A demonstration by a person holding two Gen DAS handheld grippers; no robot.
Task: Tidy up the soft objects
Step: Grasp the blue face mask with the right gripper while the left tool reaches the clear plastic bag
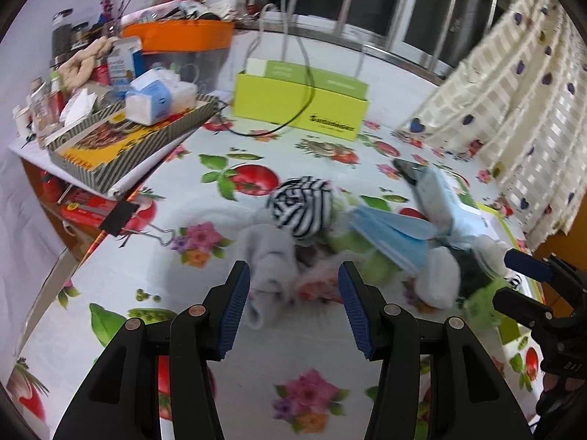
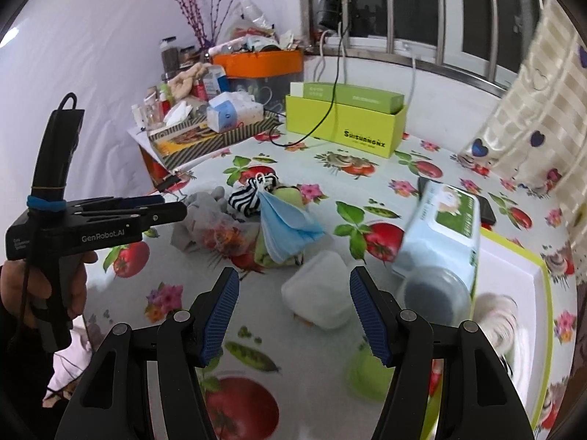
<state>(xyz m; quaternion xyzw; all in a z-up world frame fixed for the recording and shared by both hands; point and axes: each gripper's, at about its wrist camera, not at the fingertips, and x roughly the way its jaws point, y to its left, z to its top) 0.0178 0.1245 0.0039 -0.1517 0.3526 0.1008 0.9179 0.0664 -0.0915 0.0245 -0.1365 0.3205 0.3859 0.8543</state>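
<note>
soft things lie heaped mid-table (image 1: 256, 374) for sorting, while left gripper (image 1: 293, 289) and right gripper (image 2: 293, 302) gape wide, both empty.

We see a heap of soft things mid-table: the black-and-white striped cloth roll (image 2: 250, 198) lies behind the blue pleated face masks (image 2: 288, 228), the grey sock (image 2: 205, 212) left of them. Right of the heap lies the pale wet-wipes pack (image 2: 445, 234), with the lime-green cardboard box (image 2: 345, 128) behind, by the window.
</note>
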